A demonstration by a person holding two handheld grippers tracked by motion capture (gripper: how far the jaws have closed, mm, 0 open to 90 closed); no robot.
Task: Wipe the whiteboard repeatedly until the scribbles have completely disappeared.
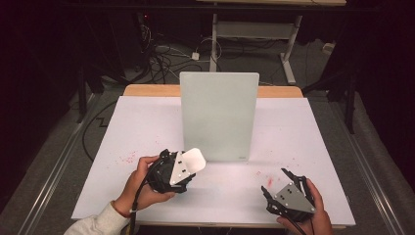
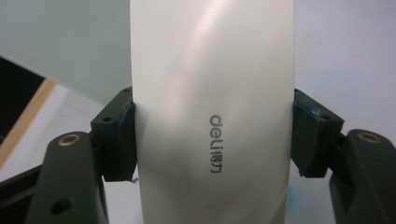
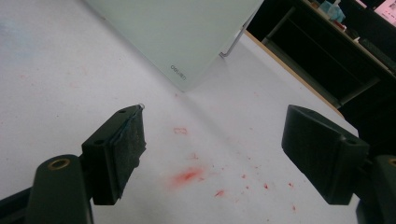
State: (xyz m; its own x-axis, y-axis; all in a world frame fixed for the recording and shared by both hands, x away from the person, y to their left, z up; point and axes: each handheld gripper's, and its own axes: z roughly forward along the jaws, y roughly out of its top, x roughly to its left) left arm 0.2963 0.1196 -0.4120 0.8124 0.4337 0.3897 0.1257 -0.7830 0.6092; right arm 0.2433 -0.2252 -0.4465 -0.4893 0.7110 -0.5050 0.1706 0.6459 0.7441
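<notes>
Reading "deli" on eraser (image 2: 210, 116); left gripper (image 2: 212, 135) clamps it.

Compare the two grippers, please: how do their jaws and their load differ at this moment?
The left gripper is shut on a white eraser; the right gripper is open and holds nothing. The left gripper is lifted near the upright whiteboard; the right gripper sits low by the red stains. Both have black jaws.

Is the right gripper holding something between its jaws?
No, the right gripper has open jaws with only the stained table between them.
</notes>
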